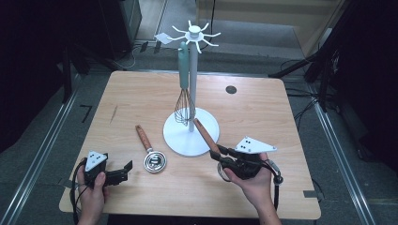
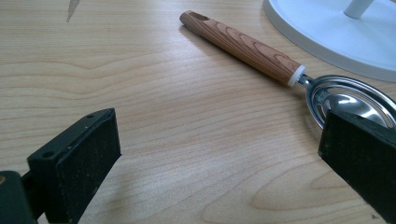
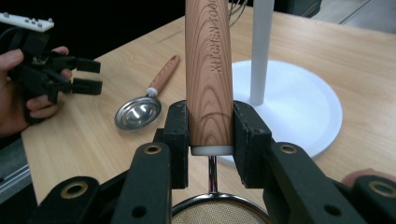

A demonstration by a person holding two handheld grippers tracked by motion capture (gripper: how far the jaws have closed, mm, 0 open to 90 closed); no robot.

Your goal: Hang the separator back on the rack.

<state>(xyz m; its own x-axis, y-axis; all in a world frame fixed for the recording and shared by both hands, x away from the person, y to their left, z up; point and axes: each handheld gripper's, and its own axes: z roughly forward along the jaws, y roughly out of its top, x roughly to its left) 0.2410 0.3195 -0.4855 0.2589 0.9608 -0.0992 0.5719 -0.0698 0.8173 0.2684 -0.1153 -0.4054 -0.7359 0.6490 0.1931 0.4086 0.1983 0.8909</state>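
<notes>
A white utensil stand [image 1: 191,133] with hooks on top rises at mid-table. A teal-handled whisk [image 1: 184,84] hangs from one hook. My right gripper [image 1: 220,153] [image 3: 210,135] is shut on the wood-grain handle [image 3: 209,70] of a mesh strainer [image 3: 219,212]. The handle tilts up over the stand's base, and the mesh lies under the jaws. A wood-handled metal spoon [image 1: 150,151] [image 2: 243,46] [image 3: 138,112] lies flat on the table left of the base. At the front left my left gripper [image 1: 119,172] [image 2: 219,158] stands open with nothing between its jaws, aimed toward the spoon's bowl.
The wooden table [image 1: 263,112] has a dark round mark [image 1: 231,89] at the back right. Dark floor, cables and stands surround it. The stand's round base [image 2: 336,32] [image 3: 289,102] lies close to both grippers.
</notes>
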